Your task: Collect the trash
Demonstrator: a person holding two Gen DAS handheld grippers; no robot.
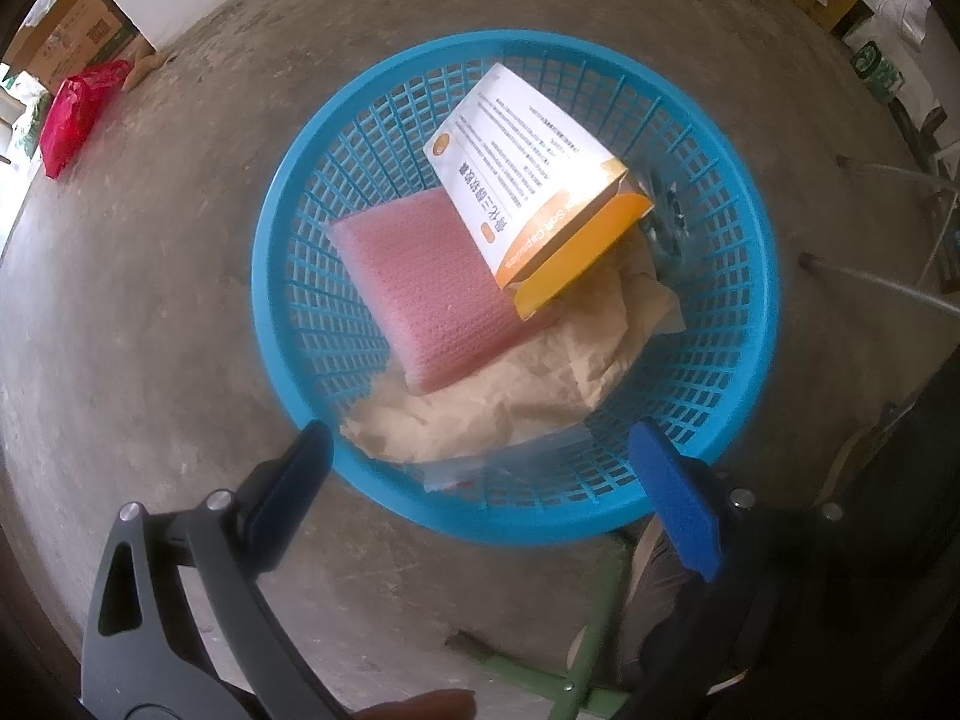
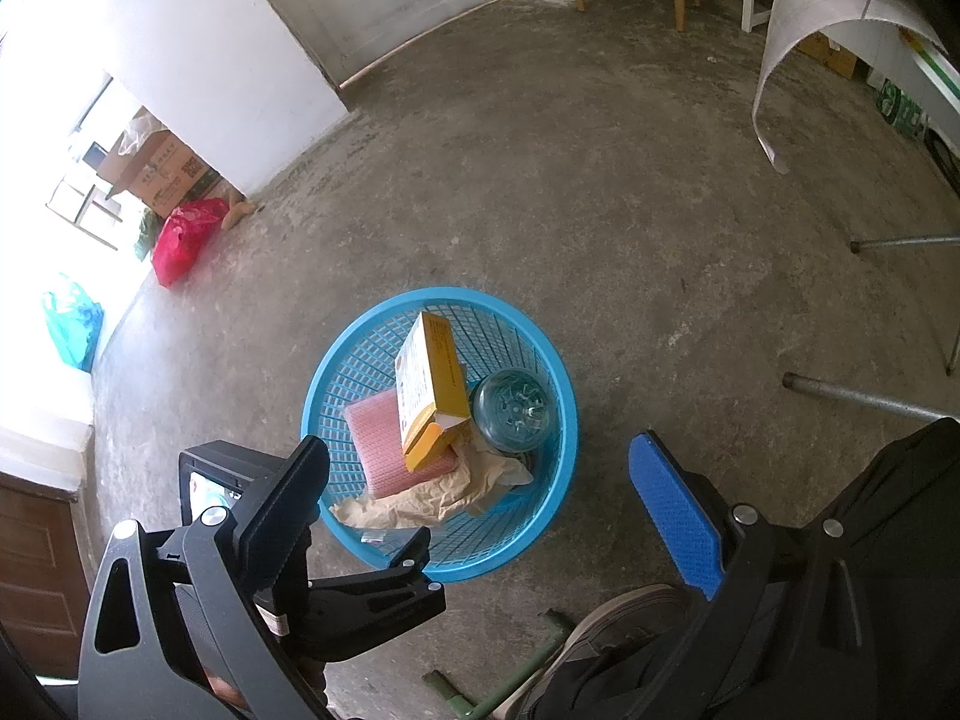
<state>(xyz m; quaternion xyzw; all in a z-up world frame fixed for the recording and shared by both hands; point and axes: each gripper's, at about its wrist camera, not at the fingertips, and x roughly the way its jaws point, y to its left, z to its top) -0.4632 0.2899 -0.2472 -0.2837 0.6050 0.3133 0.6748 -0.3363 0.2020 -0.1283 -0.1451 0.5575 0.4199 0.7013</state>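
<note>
A blue mesh basket [image 1: 516, 41] stands on the concrete floor. Inside lie a pink foam pad [image 1: 414, 288], a white and orange carton [image 1: 528, 162], crumpled brown paper [image 1: 492, 414], a clear plastic bottle [image 1: 666, 216] and a clear wrapper [image 1: 480, 468] by the near rim. My left gripper [image 1: 480, 480] hangs open just over the near rim, holding nothing. In the right wrist view the basket [image 2: 510, 546], carton [image 2: 429, 384], pad [image 2: 375, 438], paper [image 2: 432, 498] and bottle [image 2: 510, 411] sit lower. My right gripper [image 2: 480, 504] is open, empty and higher up.
A red bag [image 2: 180, 240], a cardboard box [image 2: 162, 171] and a teal bag [image 2: 72, 330] lie by the left wall. Metal legs [image 2: 870, 396] slant in at right. A shoe [image 2: 624, 618] and green frame [image 1: 576, 660] are near the basket. Bare concrete lies beyond.
</note>
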